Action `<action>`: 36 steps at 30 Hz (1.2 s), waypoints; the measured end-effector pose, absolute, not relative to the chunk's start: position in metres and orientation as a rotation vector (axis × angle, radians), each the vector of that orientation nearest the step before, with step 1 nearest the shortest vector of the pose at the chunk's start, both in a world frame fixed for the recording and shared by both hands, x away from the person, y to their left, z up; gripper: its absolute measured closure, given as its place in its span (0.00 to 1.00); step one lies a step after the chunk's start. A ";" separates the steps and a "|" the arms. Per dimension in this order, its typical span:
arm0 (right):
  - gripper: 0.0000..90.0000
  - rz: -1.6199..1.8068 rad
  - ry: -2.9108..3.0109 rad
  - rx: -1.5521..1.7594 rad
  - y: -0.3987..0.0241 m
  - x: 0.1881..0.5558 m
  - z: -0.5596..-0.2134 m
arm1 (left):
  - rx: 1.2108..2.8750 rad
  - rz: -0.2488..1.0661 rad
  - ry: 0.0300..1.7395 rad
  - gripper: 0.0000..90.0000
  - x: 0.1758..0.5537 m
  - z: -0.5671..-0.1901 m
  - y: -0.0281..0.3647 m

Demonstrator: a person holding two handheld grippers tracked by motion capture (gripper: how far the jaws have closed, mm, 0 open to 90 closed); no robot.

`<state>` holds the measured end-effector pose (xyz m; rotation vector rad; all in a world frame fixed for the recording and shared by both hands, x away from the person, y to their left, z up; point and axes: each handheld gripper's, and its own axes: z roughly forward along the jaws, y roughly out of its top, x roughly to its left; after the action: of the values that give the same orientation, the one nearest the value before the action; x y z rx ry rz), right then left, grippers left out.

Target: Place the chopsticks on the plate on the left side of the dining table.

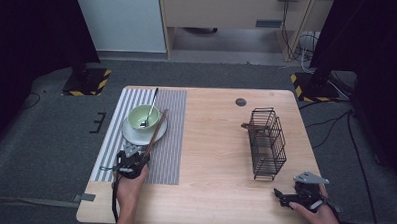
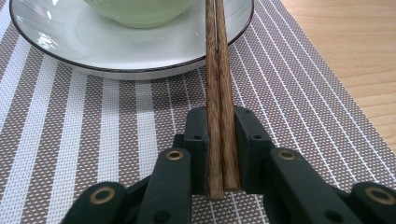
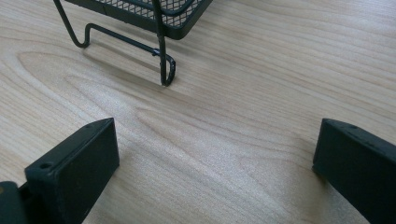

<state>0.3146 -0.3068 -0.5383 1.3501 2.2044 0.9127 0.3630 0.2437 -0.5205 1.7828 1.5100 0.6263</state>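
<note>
wooden bench point(image 1: 210, 142). my left gripper point(image 2: 219, 140) jaws pinching chopsticks point(image 2: 217, 70), tips ahead on the plate point(image 2: 70, 51) rim, likely mid-placement. right gripper point(image 3: 215, 154) jaws spread, empty, rack point(image 1: 266, 142) just ahead.

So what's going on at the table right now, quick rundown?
Left gripper shut on chopsticks, their tips resting on the plate beside the bowl. Right gripper open, near the wire basket. Nothing in the way.
</note>
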 end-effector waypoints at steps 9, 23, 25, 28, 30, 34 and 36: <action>0.00 0.913 2.207 1.350 -0.307 0.314 -0.538 | 1.741 0.672 1.519 0.58 0.360 -0.517 0.243; 0.00 0.914 2.208 1.347 -0.307 0.314 -0.538 | 1.771 0.719 1.509 0.47 0.362 -0.518 0.243; 0.00 0.914 2.209 1.348 -0.307 0.314 -0.538 | 1.768 0.728 1.513 0.47 0.363 -0.518 0.245; 0.00 0.914 2.209 1.348 -0.307 0.314 -0.538 | 1.750 0.740 1.528 0.48 0.364 -0.518 0.250; 0.00 0.914 2.209 1.348 -0.307 0.314 -0.538 | 1.751 0.743 1.539 0.48 0.365 -0.518 0.253; 0.00 0.914 2.209 1.347 -0.307 0.314 -0.538 | 1.741 0.759 1.545 0.48 0.364 -0.517 0.256; 0.00 0.914 2.209 1.347 -0.307 0.314 -0.538 | 1.739 0.760 1.545 0.50 0.364 -0.516 0.256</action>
<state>0.3143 -0.3070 -0.5382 1.3465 2.2086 0.9137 0.3641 0.2564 -0.5162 1.7389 1.5448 0.7597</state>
